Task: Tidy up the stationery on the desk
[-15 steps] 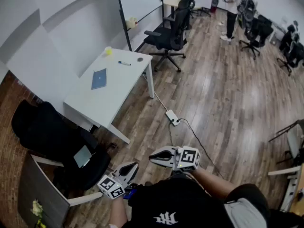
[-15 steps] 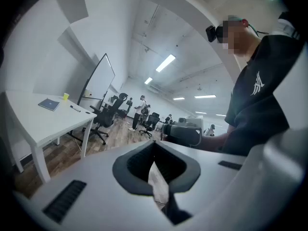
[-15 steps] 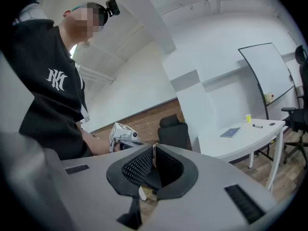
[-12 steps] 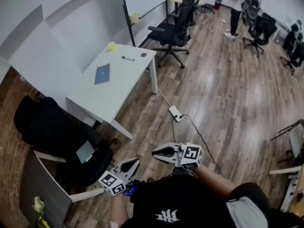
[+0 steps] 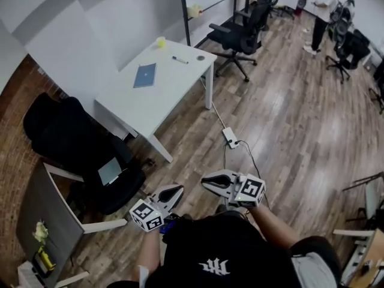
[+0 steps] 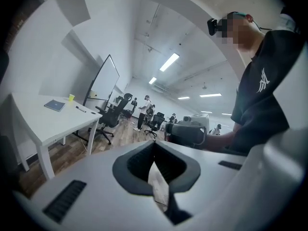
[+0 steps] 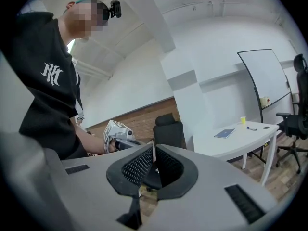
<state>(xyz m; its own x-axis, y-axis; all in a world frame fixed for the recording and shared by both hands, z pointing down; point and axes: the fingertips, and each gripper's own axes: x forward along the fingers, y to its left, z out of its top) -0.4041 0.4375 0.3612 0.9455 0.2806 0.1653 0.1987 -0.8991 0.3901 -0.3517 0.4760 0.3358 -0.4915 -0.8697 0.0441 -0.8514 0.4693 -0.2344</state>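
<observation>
The left tool [image 5: 174,191] is closed, its jaws meeting tip to tip with nothing between them; the left gripper view shows the same at the left tool [image 6: 154,146]. The right tool [image 5: 207,180] is also closed and empty, seen again at the right tool [image 7: 153,151]. Both are held low, just in front of the person's black shirt, side by side and apart.

Well away, toward 11 o'clock from the tools, stands the white desk [image 5: 165,104]. On it lie a flat blue notebook [image 5: 144,75], a thin pen [image 5: 179,59] with a dark cap at the notebook's 1 o'clock, and a small yellow cup [image 5: 161,41] at the notebook's 12 o'clock, near the wall. All three are apart from one another. A black chair [image 5: 72,143] sits at the desk's 8 o'clock.

Since half a second ago the head view has swung: the desk now sits further right and higher in the picture, and both tools have moved slightly right, still closed.
</observation>
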